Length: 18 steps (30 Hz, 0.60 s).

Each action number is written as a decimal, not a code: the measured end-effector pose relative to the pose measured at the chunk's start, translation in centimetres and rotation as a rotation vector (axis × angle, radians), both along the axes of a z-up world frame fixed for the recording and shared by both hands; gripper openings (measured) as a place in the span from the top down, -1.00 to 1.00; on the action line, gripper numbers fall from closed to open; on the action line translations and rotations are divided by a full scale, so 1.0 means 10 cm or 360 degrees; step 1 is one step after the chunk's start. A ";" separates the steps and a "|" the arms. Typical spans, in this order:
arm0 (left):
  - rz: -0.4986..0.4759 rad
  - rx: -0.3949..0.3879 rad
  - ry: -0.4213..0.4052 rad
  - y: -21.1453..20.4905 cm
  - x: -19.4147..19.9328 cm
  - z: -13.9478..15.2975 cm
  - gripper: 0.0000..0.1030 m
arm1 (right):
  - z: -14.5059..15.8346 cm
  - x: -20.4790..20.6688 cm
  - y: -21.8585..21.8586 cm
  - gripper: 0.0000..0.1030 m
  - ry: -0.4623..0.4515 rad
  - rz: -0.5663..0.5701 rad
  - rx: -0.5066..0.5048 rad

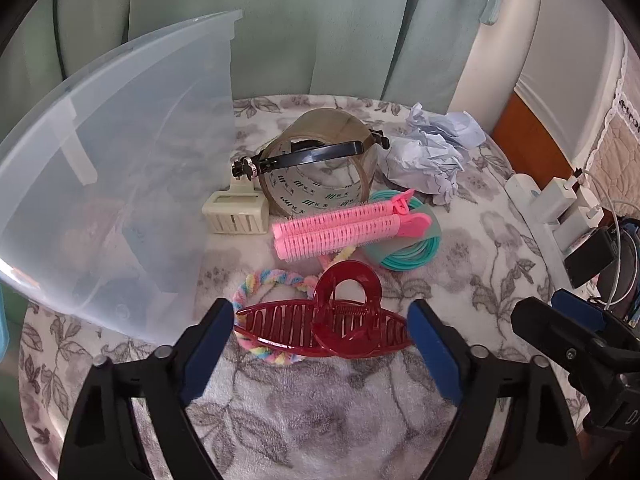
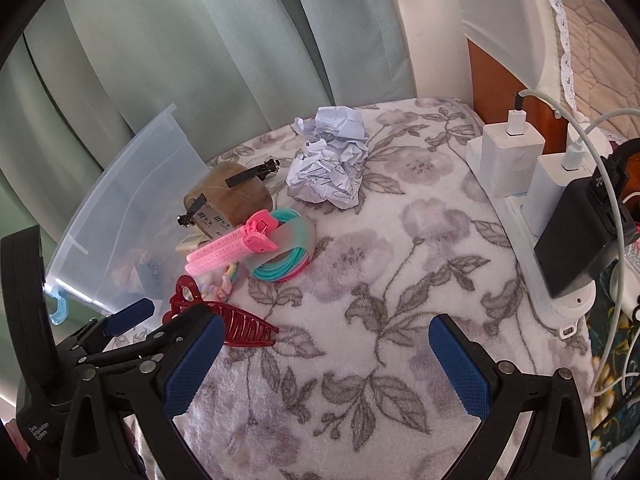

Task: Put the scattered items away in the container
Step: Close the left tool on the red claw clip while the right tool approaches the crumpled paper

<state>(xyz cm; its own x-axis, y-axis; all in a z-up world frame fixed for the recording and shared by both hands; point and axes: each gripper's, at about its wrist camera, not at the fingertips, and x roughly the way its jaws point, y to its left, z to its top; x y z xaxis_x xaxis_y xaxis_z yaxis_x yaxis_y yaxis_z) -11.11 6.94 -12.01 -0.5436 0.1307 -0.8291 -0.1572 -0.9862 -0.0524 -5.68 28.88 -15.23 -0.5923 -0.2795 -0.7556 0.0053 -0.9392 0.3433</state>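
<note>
A dark red claw clip [image 1: 332,320] lies on the flowered blanket between the fingers of my left gripper [image 1: 322,336]. Its blue pads stand close to the clip's two ends without clearly pressing them. Under the clip lies a rainbow scrunchie [image 1: 264,280]. Behind them are a pink roller clip [image 1: 336,228], teal coil ties [image 1: 404,256], a tape roll [image 1: 320,184] with a black clip across it, a cream clip [image 1: 236,210] and crumpled paper [image 1: 428,152]. The clear plastic container [image 1: 120,160] stands at the left. My right gripper [image 2: 328,356] is open over bare blanket, right of the claw clip [image 2: 240,326].
A white power strip [image 2: 516,216] with chargers, cables and a black power bank [image 2: 580,236] runs along the blanket's right edge. Green curtains hang behind. The container [image 2: 132,200] has some items inside, seen dimly through its wall. The left gripper's pad [image 2: 132,316] shows beside it.
</note>
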 end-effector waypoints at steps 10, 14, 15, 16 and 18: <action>-0.0022 -0.0009 -0.0027 0.02 -0.05 -0.11 -0.08 | -0.04 -0.23 -0.06 -1.00 0.0001 0.0052 0.0006; -0.0040 -0.0002 -0.0036 0.04 -0.09 -0.14 0.02 | -0.04 -0.37 -0.05 -1.00 0.0014 0.0052 0.0009; -0.0041 0.0001 -0.0039 0.04 -0.10 -0.15 0.02 | -0.04 -0.41 -0.05 -1.00 0.0021 0.0053 0.0009; -0.0041 0.0005 -0.0038 0.03 -0.11 -0.15 0.02 | -0.04 -0.46 -0.05 -1.00 0.0026 0.0053 0.0008; -0.0044 0.0012 -0.0040 0.03 -0.14 -0.16 0.01 | -0.04 -0.56 -0.04 -1.00 0.0034 0.0048 0.0004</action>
